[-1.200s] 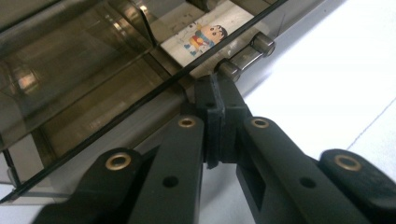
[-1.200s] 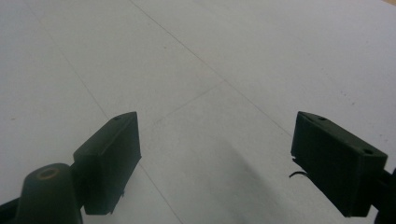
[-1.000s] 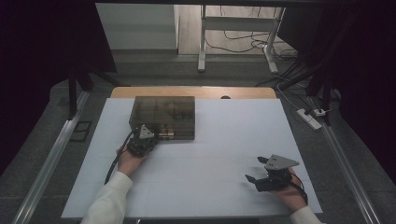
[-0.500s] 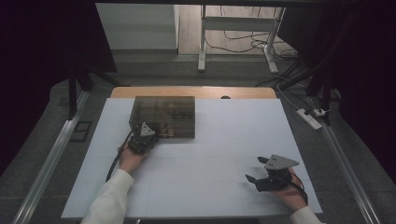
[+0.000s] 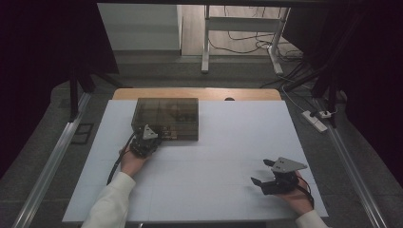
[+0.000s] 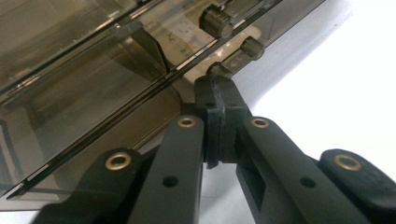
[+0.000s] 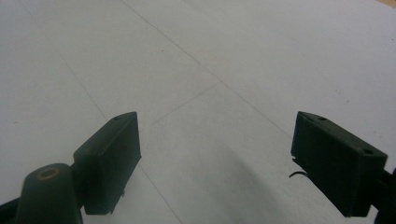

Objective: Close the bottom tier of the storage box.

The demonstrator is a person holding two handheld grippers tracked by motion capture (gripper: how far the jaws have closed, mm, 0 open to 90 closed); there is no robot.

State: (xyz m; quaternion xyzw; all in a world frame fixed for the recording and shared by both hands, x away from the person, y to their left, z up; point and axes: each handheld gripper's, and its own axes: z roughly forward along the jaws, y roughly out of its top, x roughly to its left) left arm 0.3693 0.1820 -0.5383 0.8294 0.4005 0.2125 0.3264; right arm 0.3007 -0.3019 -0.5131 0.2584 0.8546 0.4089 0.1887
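A smoky, see-through plastic box (image 5: 166,118) sits on the white table (image 5: 228,156), towards the far left part of the surface, with its lid down. The left gripper (image 5: 148,141) is at the box's near left corner, held from behind by the person's left hand (image 5: 130,161), whose pale sleeve (image 5: 109,204) comes in from the bottom edge. In the left gripper view its two black jaws are drawn right together, pads meeting face to face, and their tips press up against a small dark latch tab (image 6: 219,70) on the front edge of the plastic box (image 6: 93,84). Whether that tab is actually pinched between the pads or only touched by their tips cannot be told, since the joined pads hide the contact. Two round dark knobs (image 6: 215,21) lie just beyond the tab, seen through the tinted lid.

The right gripper (image 5: 267,173) rests low over the near right part of the table, well apart from the box, in the person's right hand (image 5: 297,194), with its grey three-cornered plate on top. In the right gripper view its jaws stand wide apart, one pad (image 7: 112,154) at the left and the other at the right, with bare white tabletop (image 7: 210,93) between them and nothing held
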